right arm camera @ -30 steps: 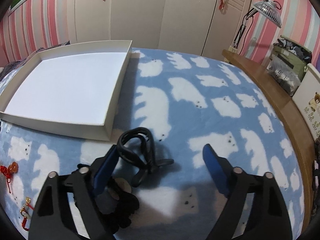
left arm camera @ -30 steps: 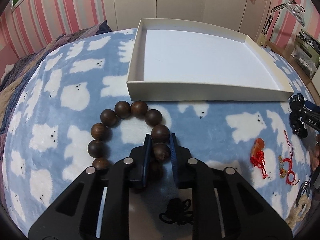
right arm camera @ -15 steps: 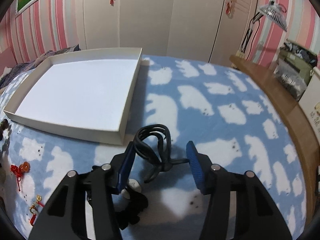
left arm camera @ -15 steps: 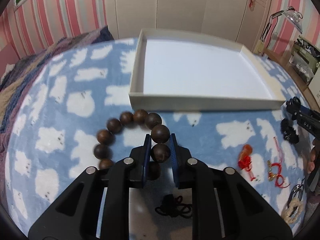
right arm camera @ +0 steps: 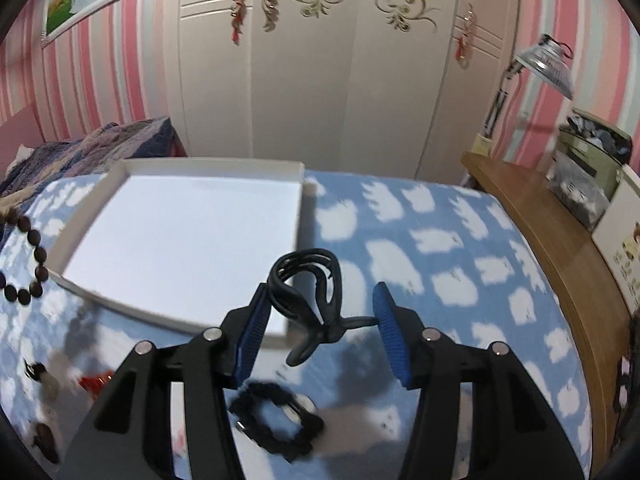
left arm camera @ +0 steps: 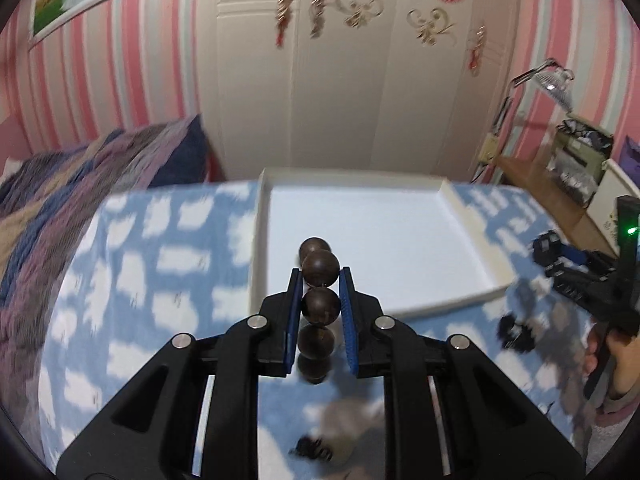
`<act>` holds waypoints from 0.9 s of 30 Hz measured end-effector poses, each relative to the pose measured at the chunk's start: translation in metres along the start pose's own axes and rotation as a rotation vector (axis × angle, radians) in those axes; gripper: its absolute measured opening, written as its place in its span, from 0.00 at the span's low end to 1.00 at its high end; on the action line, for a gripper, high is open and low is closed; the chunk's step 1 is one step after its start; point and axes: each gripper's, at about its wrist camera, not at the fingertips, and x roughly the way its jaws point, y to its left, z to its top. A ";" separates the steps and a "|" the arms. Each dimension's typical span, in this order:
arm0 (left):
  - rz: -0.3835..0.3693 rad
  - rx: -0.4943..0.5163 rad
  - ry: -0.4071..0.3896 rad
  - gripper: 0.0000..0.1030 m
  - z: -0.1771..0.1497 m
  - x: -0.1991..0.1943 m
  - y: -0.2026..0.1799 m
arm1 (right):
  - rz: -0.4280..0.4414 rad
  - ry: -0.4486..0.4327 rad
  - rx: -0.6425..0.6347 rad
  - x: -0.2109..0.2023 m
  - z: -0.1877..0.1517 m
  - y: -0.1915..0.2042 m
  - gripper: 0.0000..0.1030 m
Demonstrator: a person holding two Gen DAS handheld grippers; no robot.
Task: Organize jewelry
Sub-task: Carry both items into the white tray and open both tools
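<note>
The left gripper [left arm camera: 319, 304] pinches one bead of a bracelet of large, dark brown, glossy round wooden beads [left arm camera: 320, 306], which hangs in front of the shallow white rectangular cardboard tray [left arm camera: 486, 268] (tray interior bare). The right gripper [right arm camera: 320, 320], fingers half spread, clamps a black looped cord ornament [right arm camera: 310, 300] near the tray's right corner.

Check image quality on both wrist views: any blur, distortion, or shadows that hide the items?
Left wrist: motion blur smears the blanket and wardrobe; left gripper and wooden bead bracelet are sharp. Right wrist: milder blur; black hair clip is crisp, black scrunchie soft, with grey shadows on the blanket beside it. Both: strong fisheye bending, dark corner vignette, no glare on the white tray.
</note>
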 end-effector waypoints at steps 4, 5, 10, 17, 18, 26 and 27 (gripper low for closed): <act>-0.020 0.055 0.005 0.16 0.034 0.020 -0.017 | 0.028 0.020 -0.023 0.022 0.028 0.015 0.52; -0.010 0.070 0.004 0.16 0.043 0.029 -0.020 | 0.032 0.026 -0.026 0.028 0.033 0.018 0.51; -0.009 0.054 0.054 0.16 0.076 0.089 -0.019 | 0.019 0.064 -0.040 0.075 0.061 0.032 0.51; -0.060 0.049 0.131 0.16 0.102 0.175 -0.015 | -0.004 0.139 -0.018 0.143 0.094 0.049 0.51; -0.051 0.057 0.134 0.16 0.103 0.183 -0.015 | -0.010 0.142 -0.016 0.149 0.096 0.051 0.51; 0.002 0.005 0.162 0.16 0.111 0.225 -0.003 | -0.019 0.156 0.000 0.179 0.109 0.056 0.51; 0.009 0.001 0.168 0.16 0.110 0.228 -0.003 | -0.012 0.163 0.006 0.182 0.108 0.056 0.51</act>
